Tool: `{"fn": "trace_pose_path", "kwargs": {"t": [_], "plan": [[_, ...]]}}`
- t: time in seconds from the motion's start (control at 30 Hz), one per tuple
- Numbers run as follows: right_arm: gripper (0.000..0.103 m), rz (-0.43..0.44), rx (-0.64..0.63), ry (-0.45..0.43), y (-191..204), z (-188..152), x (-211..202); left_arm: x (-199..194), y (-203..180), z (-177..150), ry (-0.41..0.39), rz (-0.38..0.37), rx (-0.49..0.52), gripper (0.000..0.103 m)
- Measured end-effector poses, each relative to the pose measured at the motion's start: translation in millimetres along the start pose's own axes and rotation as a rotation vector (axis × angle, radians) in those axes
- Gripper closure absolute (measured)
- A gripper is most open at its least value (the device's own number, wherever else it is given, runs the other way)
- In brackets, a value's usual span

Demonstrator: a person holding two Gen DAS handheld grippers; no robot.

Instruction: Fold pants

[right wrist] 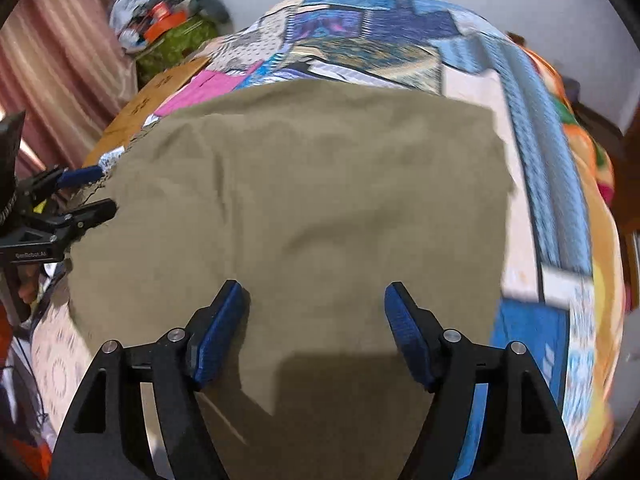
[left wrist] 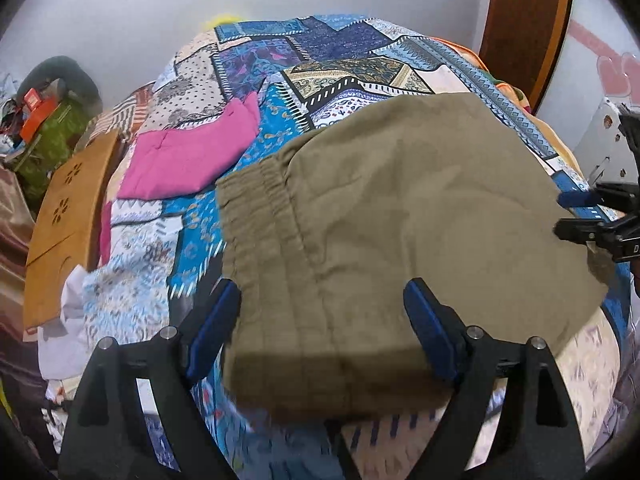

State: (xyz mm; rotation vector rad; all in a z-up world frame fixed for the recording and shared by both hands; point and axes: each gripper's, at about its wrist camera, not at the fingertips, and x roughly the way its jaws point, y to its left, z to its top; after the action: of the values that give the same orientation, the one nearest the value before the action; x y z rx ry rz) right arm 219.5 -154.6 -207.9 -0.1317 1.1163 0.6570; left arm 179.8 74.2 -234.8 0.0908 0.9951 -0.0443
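The left gripper [left wrist: 322,304] hung over the near end of the pants [left wrist: 400,220], its blue pads [left wrist: 218,332] spread wide with nothing between them. The right gripper [right wrist: 314,312] was likewise wide and empty above the pants [right wrist: 300,208], casting a dark shadow on the cloth just ahead of it. The pants lay folded into a broad olive rectangle on the bed [left wrist: 192,240], their elastic waistband [left wrist: 260,200] toward the left side in the left wrist view.

In the right wrist view the left gripper [right wrist: 86,194] showed at the left edge, its tips at the pants' edge; I could not tell whether they touched the cloth. Small white lettering on its body looked like "GenRobot.AI", though it was hard to read. In the left wrist view the right gripper [left wrist: 576,216] was cut off by the right edge, with only a "D" of its marking visible.

Farther left, a pink garment [left wrist: 188,160] lay folded on the patchwork bedspread, apart from the pants. Beside the bed stood a wooden board [left wrist: 64,220] with flower-shaped cut-outs. Beyond it sat a blurred pile with a green bag [left wrist: 52,144] and an orange box [left wrist: 34,110]; its print could not be read.
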Motion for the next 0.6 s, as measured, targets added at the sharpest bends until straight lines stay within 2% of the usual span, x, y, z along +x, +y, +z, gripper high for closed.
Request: {"fn": "trace_pose_path", "kwargs": {"t": [0.07,0.27,0.33,0.4,0.47,0.6], "plan": [[0.032,0.013,0.049,-0.003,-9,-14,-7,-7,1,-7,-0.002,0.006,-0.009,0.017],[0.032,-0.038,0.117,-0.03,-23,-58,-27,-21,6,-28,0.0,-0.012,-0.068,0.017],[0.032,-0.015,0.164,-0.041,-31,-67,-33,-24,8,-35,0.014,-0.016,-0.088,0.017],[0.032,0.0,0.197,-0.042,-33,-71,-39,-28,8,-42,0.018,0.005,-0.078,0.016],[0.032,-0.021,0.181,-0.041,-28,-70,-42,-34,10,-48,0.017,0.028,-0.07,0.015],[0.032,-0.084,0.13,-0.051,-14,-65,-48,-39,18,-59,0.035,0.132,-0.053,0.015]]}}
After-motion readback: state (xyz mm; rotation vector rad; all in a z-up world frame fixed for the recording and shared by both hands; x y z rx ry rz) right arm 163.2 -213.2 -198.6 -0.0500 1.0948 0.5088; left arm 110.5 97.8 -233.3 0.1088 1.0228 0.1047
